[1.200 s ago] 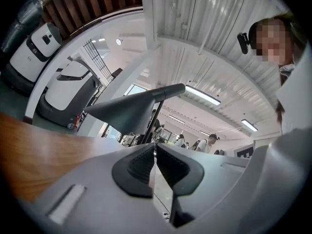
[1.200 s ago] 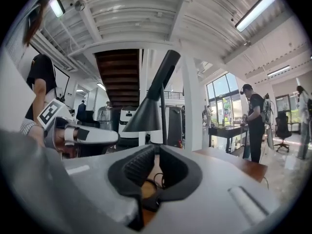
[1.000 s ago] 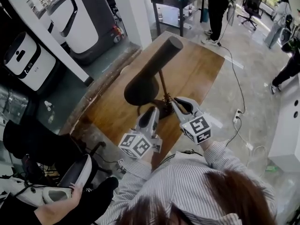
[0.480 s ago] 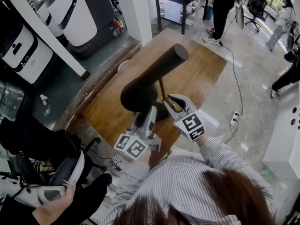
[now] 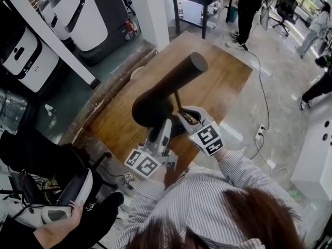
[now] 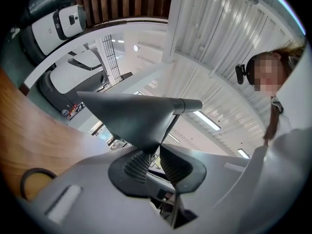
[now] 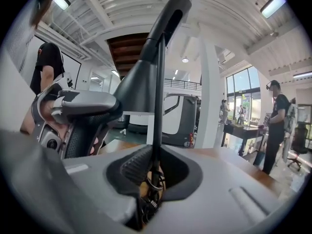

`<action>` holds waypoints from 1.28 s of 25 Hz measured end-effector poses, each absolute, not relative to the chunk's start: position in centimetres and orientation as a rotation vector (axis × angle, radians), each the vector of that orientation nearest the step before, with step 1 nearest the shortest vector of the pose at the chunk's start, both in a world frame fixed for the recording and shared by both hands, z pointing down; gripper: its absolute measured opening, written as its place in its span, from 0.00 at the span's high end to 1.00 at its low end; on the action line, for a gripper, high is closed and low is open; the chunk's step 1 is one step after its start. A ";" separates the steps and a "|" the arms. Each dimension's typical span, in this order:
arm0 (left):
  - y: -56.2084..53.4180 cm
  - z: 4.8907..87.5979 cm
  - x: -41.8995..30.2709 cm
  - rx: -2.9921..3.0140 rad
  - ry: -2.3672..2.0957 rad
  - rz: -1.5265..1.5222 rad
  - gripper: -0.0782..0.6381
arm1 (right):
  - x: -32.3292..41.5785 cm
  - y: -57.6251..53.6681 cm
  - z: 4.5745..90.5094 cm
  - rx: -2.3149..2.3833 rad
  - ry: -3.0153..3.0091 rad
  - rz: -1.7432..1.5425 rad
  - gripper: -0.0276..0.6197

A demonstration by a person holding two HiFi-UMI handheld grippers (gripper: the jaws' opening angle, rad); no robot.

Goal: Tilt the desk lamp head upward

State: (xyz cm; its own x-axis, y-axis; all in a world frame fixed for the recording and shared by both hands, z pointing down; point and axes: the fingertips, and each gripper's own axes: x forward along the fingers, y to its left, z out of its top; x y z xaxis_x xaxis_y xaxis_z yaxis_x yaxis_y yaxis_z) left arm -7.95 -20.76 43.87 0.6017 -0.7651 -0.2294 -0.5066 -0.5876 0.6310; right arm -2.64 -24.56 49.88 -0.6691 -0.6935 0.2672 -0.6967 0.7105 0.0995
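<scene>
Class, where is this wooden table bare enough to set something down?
Free: far end of brown wooden table, beyond the dark cone-shaded desk lamp. Crowded: near edge, around left gripper, jaws closing on the shade, and right gripper.

Brown wooden table [image 5: 223,82], rectangular, grain running along its length, set on a grey floor [image 5: 280,102] with one long side against a low dark ledge. Desk lamp [image 5: 166,87] standing on the tabletop close to the near edge, stem upright; foot mostly hidden. Pale round disc [image 5: 137,72] lying at the table's edge, left of the lamp and farther from the viewer; dark-rimmed in the left gripper view. On the floor right of the lamp, off the table, a thin cable [image 5: 261,90] trailing along the table's right side toward a white power strip [image 5: 261,130].
</scene>
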 end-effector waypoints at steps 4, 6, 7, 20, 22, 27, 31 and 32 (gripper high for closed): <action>-20.7 44.0 -8.0 2.321 -0.995 -0.671 0.82 | -2.5 -24.5 50.2 1.097 -2.640 0.018 0.88; -20.8 43.8 -8.2 2.326 -0.986 -0.672 0.82 | -2.6 -24.7 50.3 1.094 -2.630 0.024 0.88; -20.8 43.7 -8.3 2.326 -0.980 -0.674 0.83 | -2.6 -24.7 50.3 1.092 -2.626 0.031 0.88; -21.1 43.0 -9.4 2.332 -0.975 -0.700 0.83 | -2.6 -25.1 50.0 1.074 -2.630 0.035 0.89; -21.0 42.8 -9.5 2.336 -0.981 -0.700 0.83 | -2.5 -25.1 50.0 1.072 -2.622 0.037 0.89; -20.7 42.5 -10.2 2.349 -1.012 -0.696 0.84 | -3.0 -24.9 49.7 1.056 -2.643 0.033 0.89; -20.8 42.6 -10.2 2.343 -1.028 -0.682 0.84 | -3.0 -25.1 49.7 1.056 -2.645 0.027 0.89; -20.8 42.5 -10.3 2.346 -1.035 -0.678 0.84 | -3.1 -25.1 49.7 1.055 -2.644 0.028 0.89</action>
